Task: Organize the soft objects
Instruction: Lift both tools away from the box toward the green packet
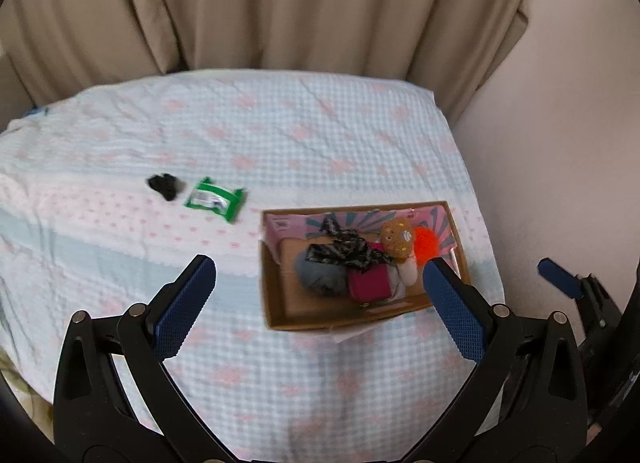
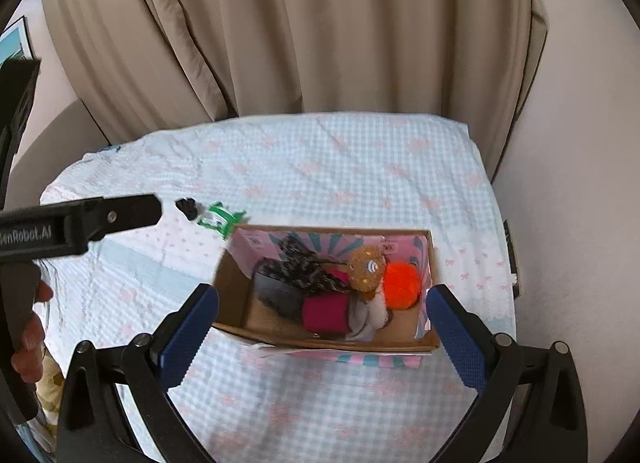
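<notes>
Beige curtains (image 1: pixel 280 3) hang behind a bed covered in a pale blue checked sheet (image 1: pixel 280 135) with faint pink bows. Above it the left gripper (image 1: pixel 318 271) hangs with its 2 blue-padded fingers (image 1: pixel 184 303) spread wide and nothing between them; the right gripper (image 2: pixel 322 299) is just as far apart and also empty, framing a cardboard box (image 2: pixel 232 295) on the sheet. In the right wrist view the left tool crosses the left edge, its black body printed "GenRobot.AI" (the first letters are cut off), with part of a hand (image 2: pixel 28 327) on its grip. Inside the box lie the soft things: a grey lump (image 1: pixel 320 277), a dark patterned cloth (image 1: pixel 348 247), a magenta roll (image 1: pixel 368 283), a brown knitted toy (image 1: pixel 396 237) and an orange pompom (image 1: pixel 426 245). Printing on the box's pink inner flap is too blurred to read. Well to the left of the box, a green packet (image 1: pixel 214 199) and a small black item (image 1: pixel 166 185) lie just beside each other on the sheet.
</notes>
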Motion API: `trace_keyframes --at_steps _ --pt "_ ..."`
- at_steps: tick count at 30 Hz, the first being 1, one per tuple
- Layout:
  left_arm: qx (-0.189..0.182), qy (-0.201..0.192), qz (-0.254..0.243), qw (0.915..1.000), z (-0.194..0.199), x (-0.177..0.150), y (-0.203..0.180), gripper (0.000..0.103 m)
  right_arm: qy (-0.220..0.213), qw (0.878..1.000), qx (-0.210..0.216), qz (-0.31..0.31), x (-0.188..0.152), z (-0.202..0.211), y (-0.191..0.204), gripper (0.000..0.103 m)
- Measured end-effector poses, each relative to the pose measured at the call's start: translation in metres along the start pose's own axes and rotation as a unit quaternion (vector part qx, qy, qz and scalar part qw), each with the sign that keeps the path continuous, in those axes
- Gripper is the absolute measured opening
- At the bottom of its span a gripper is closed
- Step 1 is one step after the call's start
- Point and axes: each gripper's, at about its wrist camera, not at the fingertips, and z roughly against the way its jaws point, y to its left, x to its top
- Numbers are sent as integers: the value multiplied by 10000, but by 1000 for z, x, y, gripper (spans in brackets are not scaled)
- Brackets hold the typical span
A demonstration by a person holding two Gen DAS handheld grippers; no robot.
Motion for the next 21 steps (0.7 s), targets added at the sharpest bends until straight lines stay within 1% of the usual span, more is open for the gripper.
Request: trace_keyframes --at_steps 2,5,7,10,13,15,17,21 --pt "53 -151 8 9999 21 -5 10 103 -74 10000 -20 -23 2 15 10 103" --pt "101 -387 37 9992 55 -13 27 103 -163 9998 60 -47 5 35 25 103" --pt "138 -599 23 9981 78 -19 39 103 -240 9997 51 -34 7 47 37 103" --pt "275 -847 16 9960 106 -26 58 103 -397 9992 3 53 9 64 57 103" --pt "291 -1022 99 9943 132 -35 81 103 -490 9988 15 54 10 78 81 103" --pt "375 -1141 124 9927 145 -42 98 103 -564 9984 -27 29 10 85 94 103" --pt "430 -1178 178 9919 152 -49 121 103 -701 9975 -126 16 11 94 110 103" --pt "379 -1255 225 9911 156 -61 163 103 -892 9955 -323 49 12 100 149 103"
